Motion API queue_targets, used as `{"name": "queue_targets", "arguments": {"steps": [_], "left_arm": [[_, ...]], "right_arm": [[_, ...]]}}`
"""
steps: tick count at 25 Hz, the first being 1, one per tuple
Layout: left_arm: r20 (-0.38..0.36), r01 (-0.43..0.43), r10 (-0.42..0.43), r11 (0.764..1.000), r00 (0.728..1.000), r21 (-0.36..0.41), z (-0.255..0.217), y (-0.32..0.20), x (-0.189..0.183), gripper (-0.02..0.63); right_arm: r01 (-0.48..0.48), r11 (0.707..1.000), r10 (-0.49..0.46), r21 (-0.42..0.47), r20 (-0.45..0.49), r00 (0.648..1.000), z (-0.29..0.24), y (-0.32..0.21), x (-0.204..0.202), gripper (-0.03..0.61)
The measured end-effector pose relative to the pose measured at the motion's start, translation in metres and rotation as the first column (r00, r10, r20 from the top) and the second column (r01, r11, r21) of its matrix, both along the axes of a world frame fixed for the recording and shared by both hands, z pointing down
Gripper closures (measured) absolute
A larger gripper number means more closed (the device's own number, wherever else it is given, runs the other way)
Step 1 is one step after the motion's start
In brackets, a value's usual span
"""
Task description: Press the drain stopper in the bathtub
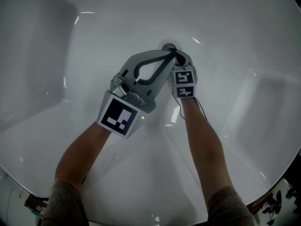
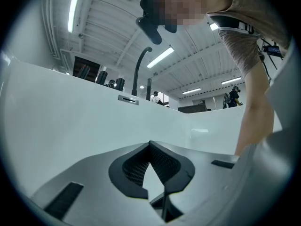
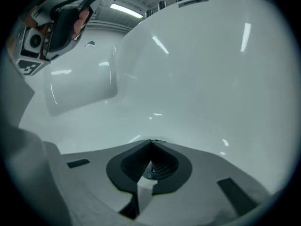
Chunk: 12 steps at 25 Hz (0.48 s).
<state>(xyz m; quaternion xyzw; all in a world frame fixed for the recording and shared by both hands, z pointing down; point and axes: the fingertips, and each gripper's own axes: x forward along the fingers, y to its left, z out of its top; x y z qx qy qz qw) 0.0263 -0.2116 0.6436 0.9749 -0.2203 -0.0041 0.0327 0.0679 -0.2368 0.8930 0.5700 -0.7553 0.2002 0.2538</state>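
Both grippers nosed in at the tub drain, tips shut.

L gripper [image 2: 150, 144] & R gripper [image 3: 151, 142] each have jaws closed tip-to-tip w/ nothing clamped, prob. so a shut tip works as one blunt poker. The drain stopper [image 1: 168, 46] sits just past their tips on the bathtub [image 1: 225, 55] floor; can't tell if either touches it. R gripper stands steeper, nearly over the stopper, so it looks like the presser, w/ L gripper alongside.

Counted on inspection: one bathtub [image 1: 56, 126], one drain stopper [image 1: 168, 46], one black spout [image 2: 137, 74]. Two grippers present, namely one left gripper [image 2: 149, 145] and one right gripper [image 3: 151, 142]. Two bare forearms [image 1: 80, 147], one per gripper.
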Motion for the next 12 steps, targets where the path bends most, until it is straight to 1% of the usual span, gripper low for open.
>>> {"name": "queue_targets", "arguments": {"steps": [7, 11, 12], "left_arm": [[0.004, 0.000, 0.000, 1.000, 1.000, 0.006, 0.001, -0.001, -0.002, 0.612], [0.004, 0.007, -0.007, 1.000, 1.000, -0.002, 0.001, -0.002, -0.003, 0.612], [0.004, 0.007, -0.007, 1.000, 1.000, -0.003, 0.001, -0.002, -0.003, 0.612]], "right_arm": [[0.011, 0.997, -0.014, -0.078, -0.036, 0.999, 0.020, 0.005, -0.001, 0.577], [0.017, 0.993, -0.023, -0.121, -0.047, 0.999, 0.026, 0.007, -0.003, 0.577], [0.023, 0.991, -0.032, -0.134, -0.062, 0.998, 0.028, 0.006, -0.002, 0.577]]}}
